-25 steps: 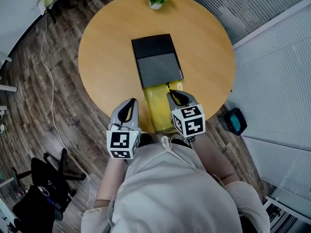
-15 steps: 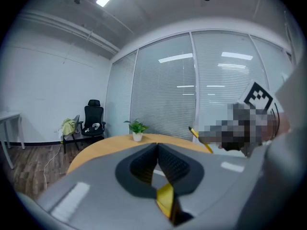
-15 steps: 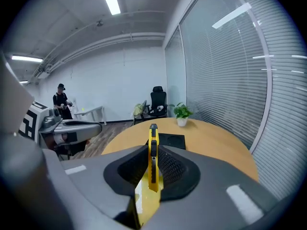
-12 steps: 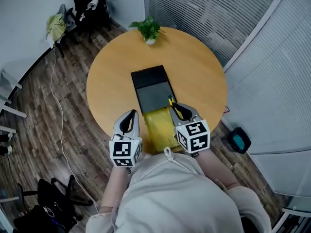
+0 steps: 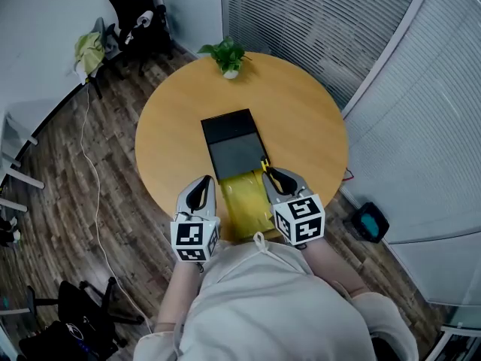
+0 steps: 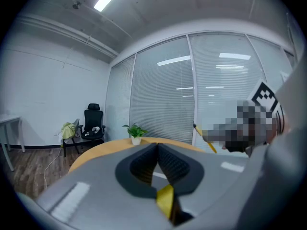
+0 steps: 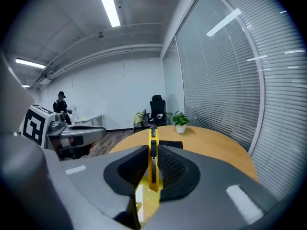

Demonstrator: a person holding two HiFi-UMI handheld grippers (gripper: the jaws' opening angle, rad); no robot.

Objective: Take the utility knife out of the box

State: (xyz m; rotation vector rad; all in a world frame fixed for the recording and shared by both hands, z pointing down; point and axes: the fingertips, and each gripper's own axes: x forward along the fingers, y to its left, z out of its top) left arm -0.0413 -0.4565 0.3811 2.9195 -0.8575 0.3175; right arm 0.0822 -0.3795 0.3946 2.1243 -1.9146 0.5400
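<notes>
A yellow utility knife point(image 7: 153, 162) stands on edge between the pads of my right gripper point(image 7: 153, 150), which is shut on it. In the head view the knife point(image 5: 264, 164) pokes out ahead of the right gripper point(image 5: 279, 177), above the near end of the box. The box point(image 5: 233, 130) lies on the round wooden table point(image 5: 301, 119), with a black far part, a grey middle and a yellow near part point(image 5: 252, 198). My left gripper point(image 5: 201, 189) hangs left of the yellow part. Its jaws point(image 6: 157, 146) meet at the tips with nothing between them.
A small potted plant point(image 5: 228, 55) stands at the table's far edge. Behind it are a black office chair point(image 5: 135, 13) and window blinds. A blue device point(image 5: 368, 220) lies on the floor at the right. A dark chair base point(image 5: 68, 314) sits at the lower left.
Both grippers have risen above the table, the right one carrying the knife up with it. The head view has pulled back, so the table looks smaller.
</notes>
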